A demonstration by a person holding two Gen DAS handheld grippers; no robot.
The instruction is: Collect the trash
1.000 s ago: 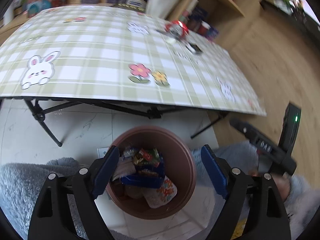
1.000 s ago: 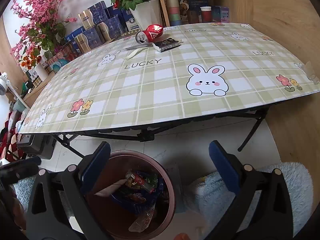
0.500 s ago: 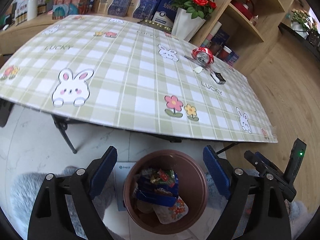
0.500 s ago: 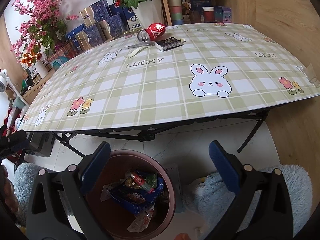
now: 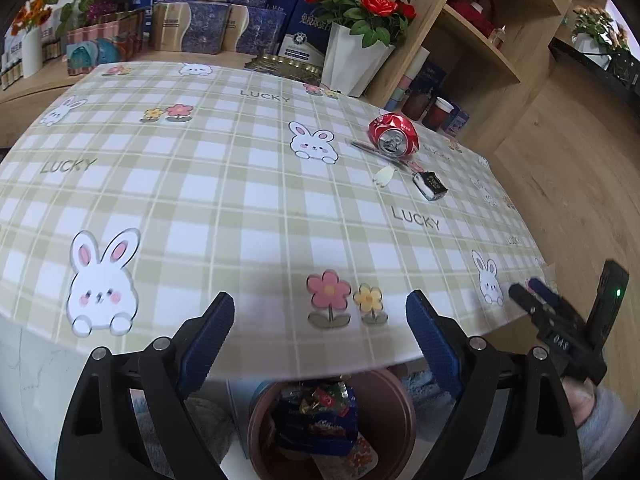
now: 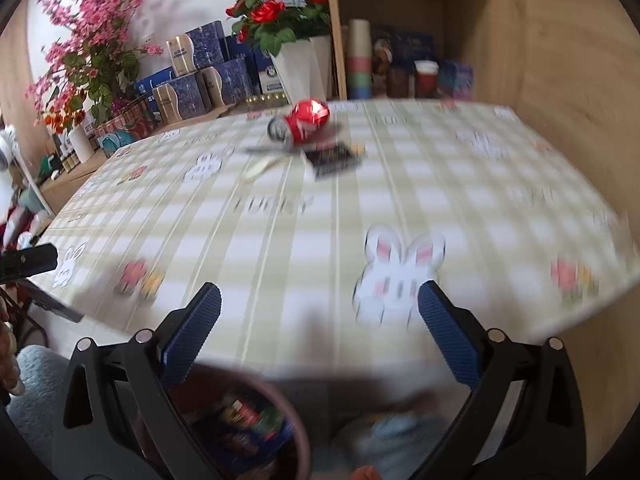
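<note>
one crushed red can (image 5: 394, 136)

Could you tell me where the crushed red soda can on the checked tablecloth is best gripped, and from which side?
Probably across the dented middle of the crushed red soda can, coming from above. It lies on its side with its silver end toward the left tool's camera, so pads would close on the flattened red walls, clear of the small black packet nearby.

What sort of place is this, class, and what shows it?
Probably a room in a home: a folding table with a bunny-print tablecloth, potted red roses beside wooden shelves, and a brown bin of wrappers.
</note>
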